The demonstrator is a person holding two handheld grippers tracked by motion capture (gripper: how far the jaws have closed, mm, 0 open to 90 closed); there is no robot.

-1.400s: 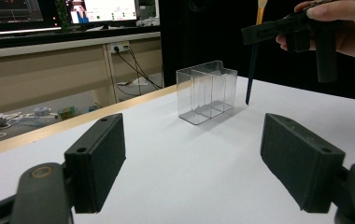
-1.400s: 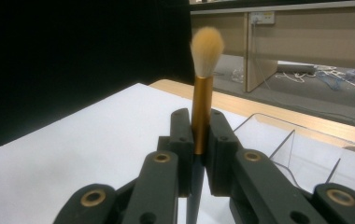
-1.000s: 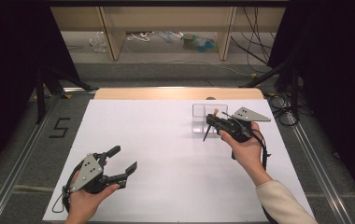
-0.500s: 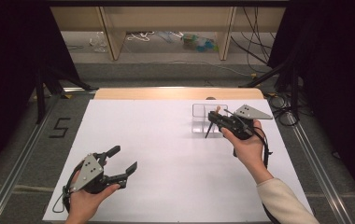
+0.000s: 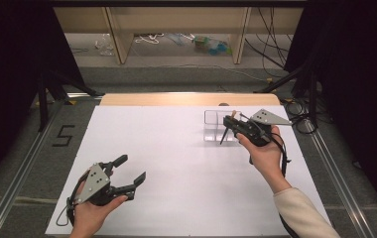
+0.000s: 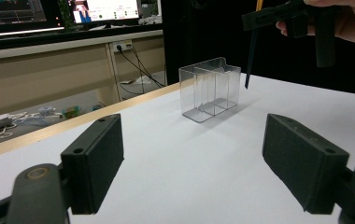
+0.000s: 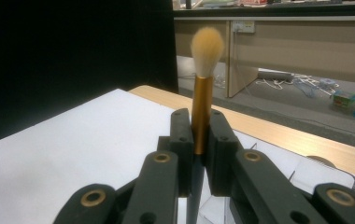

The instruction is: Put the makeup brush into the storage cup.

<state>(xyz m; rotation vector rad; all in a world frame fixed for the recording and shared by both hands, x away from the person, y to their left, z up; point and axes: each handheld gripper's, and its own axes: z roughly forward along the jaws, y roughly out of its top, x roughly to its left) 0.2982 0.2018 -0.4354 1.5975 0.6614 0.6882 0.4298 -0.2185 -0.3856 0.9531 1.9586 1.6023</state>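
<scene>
Two grippers are over a white table (image 5: pixel 176 163). Right gripper (image 7: pixel 199 135): its jaws are closed on a brush (image 7: pixel 203 93), pinching the gold ferrule; the pale bristles stand above the jaws and the dark handle hangs below them, its tip just above the table beside a clear box (image 6: pixel 210 88). The box, with inner dividers, stands upright beneath and ahead of those jaws. Left gripper (image 5: pixel 127 173): jaws spread wide, nothing between them, well short of the box.
</scene>
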